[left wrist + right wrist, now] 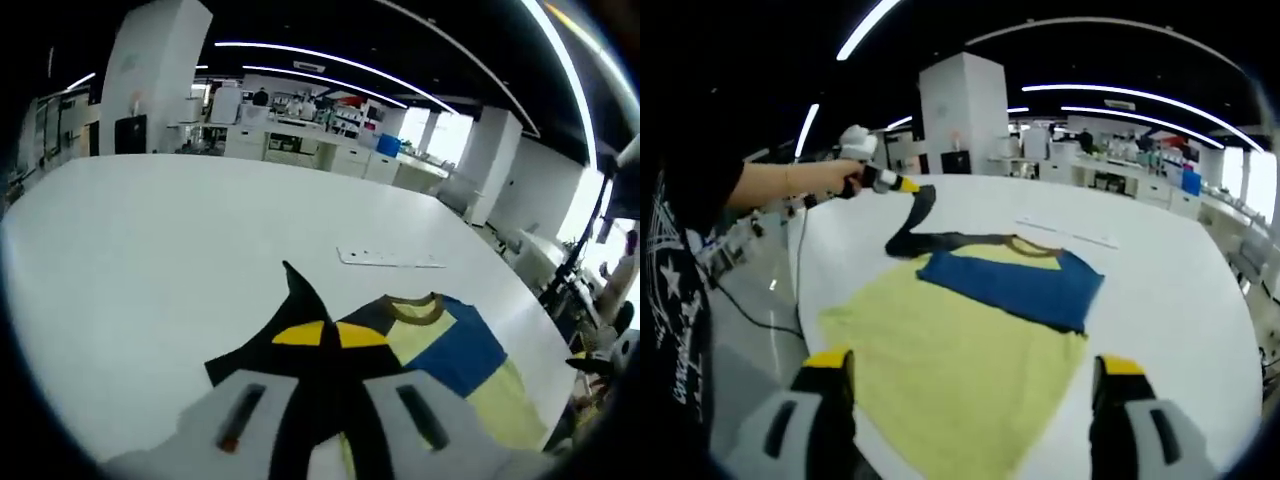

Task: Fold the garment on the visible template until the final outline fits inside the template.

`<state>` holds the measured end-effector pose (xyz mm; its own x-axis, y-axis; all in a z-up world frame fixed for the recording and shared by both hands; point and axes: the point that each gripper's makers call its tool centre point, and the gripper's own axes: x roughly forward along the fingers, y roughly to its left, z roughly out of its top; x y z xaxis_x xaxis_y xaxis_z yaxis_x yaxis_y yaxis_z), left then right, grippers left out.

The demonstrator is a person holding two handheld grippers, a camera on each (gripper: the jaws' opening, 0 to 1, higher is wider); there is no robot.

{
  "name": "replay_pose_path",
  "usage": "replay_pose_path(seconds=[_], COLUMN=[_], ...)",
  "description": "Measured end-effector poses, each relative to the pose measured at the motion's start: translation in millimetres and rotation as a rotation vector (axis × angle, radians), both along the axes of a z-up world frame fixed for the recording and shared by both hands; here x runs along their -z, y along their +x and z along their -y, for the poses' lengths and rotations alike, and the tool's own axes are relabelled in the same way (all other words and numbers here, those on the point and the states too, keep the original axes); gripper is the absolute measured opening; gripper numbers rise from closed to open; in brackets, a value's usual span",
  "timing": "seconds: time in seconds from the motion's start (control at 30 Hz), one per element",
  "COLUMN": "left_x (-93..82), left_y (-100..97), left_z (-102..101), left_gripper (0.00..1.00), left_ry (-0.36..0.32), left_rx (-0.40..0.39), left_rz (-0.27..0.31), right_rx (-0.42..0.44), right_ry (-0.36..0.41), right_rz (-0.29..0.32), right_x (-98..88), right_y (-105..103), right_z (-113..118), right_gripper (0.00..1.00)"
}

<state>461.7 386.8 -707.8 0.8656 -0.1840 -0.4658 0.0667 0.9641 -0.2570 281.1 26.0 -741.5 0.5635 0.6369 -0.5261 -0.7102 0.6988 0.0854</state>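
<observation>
A yellow, blue and black T-shirt (970,330) lies spread on a white table (1180,290), filling the lower centre of the right gripper view, its collar (1032,247) pointing to the top of the frame and its yellow body toward the camera. In the upper left of that view the left gripper (908,186), held in a person's hand (830,178), pinches the black sleeve (908,222) and lifts it off the table, probably so the sleeve can be carried over the body for a fold.

In the left gripper view the same sleeve (305,300) rises as a dark peak at lower centre, and cloth runs down between that claw's two yellow tips (330,335), which are closed on it.

The right gripper (970,365) hangs near the hem with its jaws spread wide at the bottom of its frame, holding nothing, likely waiting to take the hem or the far sleeve. A flat white strip (390,258) lies on the table beyond the collar; whether it belongs to the template I cannot tell, and no template outline is plain.
</observation>
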Motion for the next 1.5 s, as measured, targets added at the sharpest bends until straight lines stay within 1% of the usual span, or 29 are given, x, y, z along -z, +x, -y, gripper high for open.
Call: replay_pose_path(seconds=[0.03,0.13,0.17,0.27,0.33,0.4,0.5,0.57,0.6,0.63,0.7,0.77,0.93,1.03,1.17,1.23,1.33,1.5], left_x=[-2.8,-8.3,-11.2,-12.9,-12.9,-13.3,-17.7,-20.0,-20.4,-20.3,-21.1,-20.2,-18.8,-21.0,-17.8,-16.7,-13.8,-9.3], left_y=[5.0,11.5,11.6,15.2,16.4,18.7,21.8,19.8,20.7,22.0,25.6,28.2,31.9,30.6,32.5,30.7,31.0,28.3], left_z=[4,19,28,41,55,63,77,91,95,94,104,112,138,157,168,180,192,212], left_gripper=[0.00,0.00,0.00,0.00,0.00,0.00,0.00,0.00,0.00,0.00,0.00,0.00,0.00,0.00,0.00,0.00,0.00,0.00], left_ry=[-0.005,-0.009,-0.012,-0.003,0.008,0.009,0.013,-0.002,-0.005,-0.007,-0.019,-0.034,-0.069,-0.056,-0.039,-0.052,-0.071,-0.076], left_rx=[0.009,0.032,0.040,0.062,0.098,0.111,0.132,0.145,0.152,0.155,0.168,0.178,0.205,0.235,0.261,0.275,0.294,0.329], left_rz=[0.005,0.022,0.026,0.027,0.027,0.028,0.051,0.058,0.060,0.061,0.065,0.063,0.067,0.083,0.088,0.088,0.096,0.094], right_rx=[-0.002,-0.004,-0.005,-0.005,0.006,0.005,0.007,0.005,0.004,0.004,0.005,0.010,0.014,0.016,0.020,0.021,0.024,0.033], right_ry=[0.000,0.001,-0.001,-0.005,-0.007,-0.004,-0.005,-0.003,-0.002,-0.001,0.010,0.017,0.020,0.021,0.017,0.016,0.014,0.010], right_rz=[0.001,0.002,-0.001,-0.003,-0.005,-0.008,-0.011,-0.012,-0.015,-0.015,-0.015,-0.015,-0.018,-0.019,-0.025,-0.029,-0.033,-0.033], right_x=[-0.2,-0.5,0.0,1.3,2.7,3.4,4.9,5.8,6.4,6.3,5.9,6.0,6.7,7.1,9.3,11.2,12.8,12.5], right_y=[0,0,0,0,1,1,1,1,1,0,0,1,2,3,2,1,0,-1], right_z=[0,-1,-1,0,3,3,4,3,3,2,0,0,-1,0,1,2,4,8], right_gripper=[1.00,1.00,1.00,1.00,1.00,1.00,1.00,1.00,1.00,1.00,1.00,1.00,1.00,1.00,1.00,1.00,1.00,1.00])
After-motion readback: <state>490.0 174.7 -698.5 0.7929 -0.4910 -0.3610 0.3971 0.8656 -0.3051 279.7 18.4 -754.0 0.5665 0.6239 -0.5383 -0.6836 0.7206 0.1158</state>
